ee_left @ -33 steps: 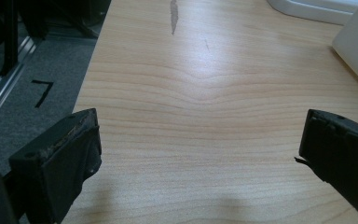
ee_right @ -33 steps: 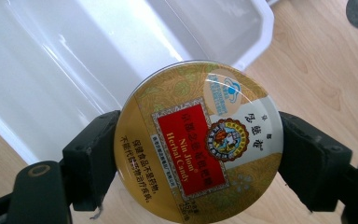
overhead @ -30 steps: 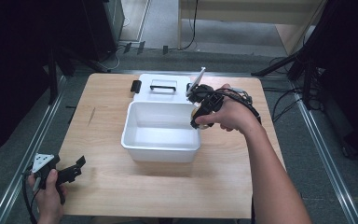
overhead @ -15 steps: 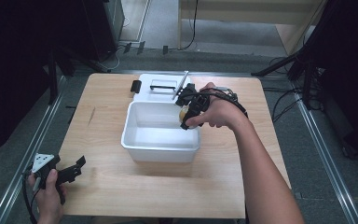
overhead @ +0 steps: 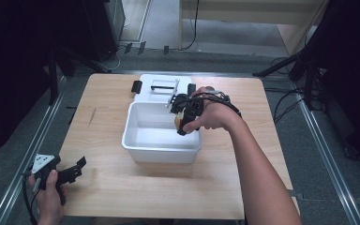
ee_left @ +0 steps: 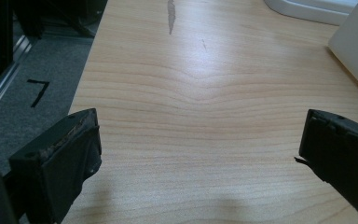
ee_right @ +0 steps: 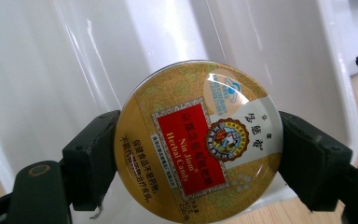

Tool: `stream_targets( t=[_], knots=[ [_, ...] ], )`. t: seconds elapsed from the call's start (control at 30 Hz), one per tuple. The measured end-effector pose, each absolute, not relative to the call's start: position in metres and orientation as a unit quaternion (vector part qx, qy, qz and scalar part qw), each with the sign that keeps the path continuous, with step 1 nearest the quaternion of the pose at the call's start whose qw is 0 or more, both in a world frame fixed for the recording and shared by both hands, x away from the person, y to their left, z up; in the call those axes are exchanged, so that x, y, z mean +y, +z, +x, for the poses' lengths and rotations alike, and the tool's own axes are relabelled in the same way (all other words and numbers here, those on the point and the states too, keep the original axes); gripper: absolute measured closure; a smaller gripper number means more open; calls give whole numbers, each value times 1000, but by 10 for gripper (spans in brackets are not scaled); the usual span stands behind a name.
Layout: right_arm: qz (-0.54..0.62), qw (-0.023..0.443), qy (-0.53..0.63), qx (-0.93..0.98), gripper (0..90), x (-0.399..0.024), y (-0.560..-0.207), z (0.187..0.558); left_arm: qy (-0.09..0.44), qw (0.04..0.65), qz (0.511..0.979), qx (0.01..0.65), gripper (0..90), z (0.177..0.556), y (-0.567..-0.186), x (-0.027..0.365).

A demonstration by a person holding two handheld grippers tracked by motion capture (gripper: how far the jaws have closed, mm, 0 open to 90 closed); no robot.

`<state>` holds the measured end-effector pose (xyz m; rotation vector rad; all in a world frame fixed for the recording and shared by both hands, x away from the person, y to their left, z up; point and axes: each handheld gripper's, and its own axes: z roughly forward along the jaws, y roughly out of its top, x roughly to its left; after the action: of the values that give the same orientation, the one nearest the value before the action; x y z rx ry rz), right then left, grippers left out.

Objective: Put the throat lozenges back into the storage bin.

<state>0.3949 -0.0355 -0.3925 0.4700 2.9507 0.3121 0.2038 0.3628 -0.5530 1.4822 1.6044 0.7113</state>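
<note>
- The right gripper (ee_right: 198,154) has its 2 black jaws clamped on a round gold candy tin with a red label (ee_right: 199,145), over the white rectangular plastic tub (overhead: 140,140).
- The left gripper (ee_left: 200,154) gapes wide, holding nothing, above the pale wooden table (ee_left: 205,93).

The desk (overhead: 122,187) is evenly lit from above, while the surroundings are left in deep shadow. Glare is thrown off the white bin (ee_right: 98,56) walls and the tin (ee_right: 198,140) lid. A soft sheen is seen on the wood; near edges are slightly blurred.
</note>
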Motion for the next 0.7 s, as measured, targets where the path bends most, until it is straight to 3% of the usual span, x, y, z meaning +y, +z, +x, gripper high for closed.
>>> stream_targets(
  t=[0.7],
  knots=[
    [84,79,65,991,205,-32,-427,393,281,409,590,637,0,204,-553,363]
  ],
)
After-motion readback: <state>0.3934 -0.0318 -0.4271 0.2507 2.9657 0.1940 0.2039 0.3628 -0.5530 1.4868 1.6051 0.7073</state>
